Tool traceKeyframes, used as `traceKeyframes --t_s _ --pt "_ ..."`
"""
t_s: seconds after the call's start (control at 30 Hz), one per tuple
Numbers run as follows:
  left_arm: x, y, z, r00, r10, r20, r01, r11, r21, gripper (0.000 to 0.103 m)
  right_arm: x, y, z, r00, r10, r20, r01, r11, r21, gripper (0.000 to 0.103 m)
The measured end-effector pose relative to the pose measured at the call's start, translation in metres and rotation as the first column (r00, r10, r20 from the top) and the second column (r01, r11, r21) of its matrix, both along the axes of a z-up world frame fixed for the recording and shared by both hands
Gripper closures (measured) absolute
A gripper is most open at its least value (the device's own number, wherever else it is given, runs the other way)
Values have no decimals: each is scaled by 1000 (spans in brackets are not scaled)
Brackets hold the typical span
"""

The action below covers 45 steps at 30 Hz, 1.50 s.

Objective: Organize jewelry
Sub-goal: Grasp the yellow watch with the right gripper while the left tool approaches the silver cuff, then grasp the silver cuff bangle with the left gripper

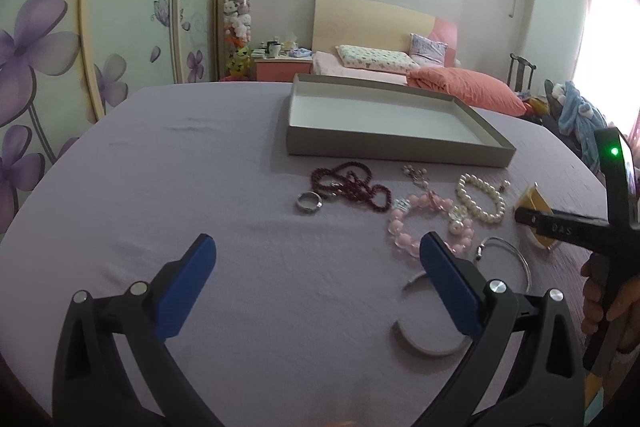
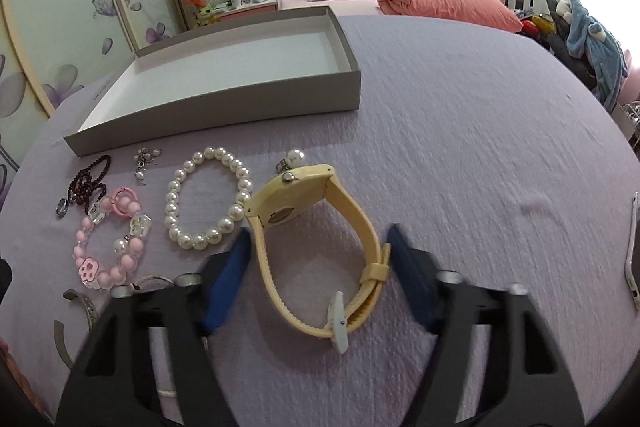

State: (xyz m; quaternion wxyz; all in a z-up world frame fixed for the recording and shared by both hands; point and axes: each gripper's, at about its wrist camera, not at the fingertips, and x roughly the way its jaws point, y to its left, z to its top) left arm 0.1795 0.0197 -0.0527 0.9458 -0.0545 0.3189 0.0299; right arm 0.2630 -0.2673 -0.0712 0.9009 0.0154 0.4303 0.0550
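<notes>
A yellow watch (image 2: 320,247) stands on its side on the purple cloth, between the open blue fingers of my right gripper (image 2: 320,259); the pads do not touch it. Left of it lie a pearl bracelet (image 2: 208,199), a pink bead bracelet (image 2: 110,243), a dark red bead necklace (image 2: 86,183) and a small ring (image 2: 62,207). An empty grey box (image 2: 224,103) lies behind them. My left gripper (image 1: 316,259) is open and empty above bare cloth, left of a silver bangle (image 1: 424,343). The pink bracelet (image 1: 424,223) and the ring (image 1: 309,203) also show in the left wrist view.
The grey box (image 1: 392,147) sits at the far side of the table. A thin wire bangle (image 1: 508,259) lies by the right gripper's body (image 1: 568,231). A white phone (image 2: 632,255) lies at the right edge. A bed and a chair stand behind the table.
</notes>
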Motion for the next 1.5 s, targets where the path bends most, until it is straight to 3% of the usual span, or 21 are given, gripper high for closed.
traceKeyframes --t_s 0.17,0.37,0.63,0.83,1.0,1.17,1.33,1.5 --pt "-4 -13 -1 999 -35 -15 35 999 10 4 -7 -10 3 1000 -14 15 13 998 59 72" --pt "-10 -34 -7 994 -92 -56 94 995 29 4 -20 -17 10 999 -25 43 21 996 82 72" --pt "0 -65 -29 974 -152 -167 159 987 33 4 -26 -21 18 998 -18 68 11 995 97 72" --pt "8 -74 -33 971 -157 -178 165 986 27 5 -27 -23 15 998 -12 61 5 994 112 71" --pt "18 -76 -37 963 -163 -213 169 986 9 23 -28 -21 15 998 -5 65 -2 993 119 71" --pt "25 -81 -37 961 -180 -208 188 982 17 24 -28 -21 16 998 -4 68 -4 992 128 70" --pt "25 -84 -36 962 -189 -198 202 978 47 48 -29 -24 16 998 -9 66 0 991 135 70" --pt "25 -81 -36 961 -198 -192 208 977 35 48 -29 -24 16 998 -7 66 -3 991 137 70"
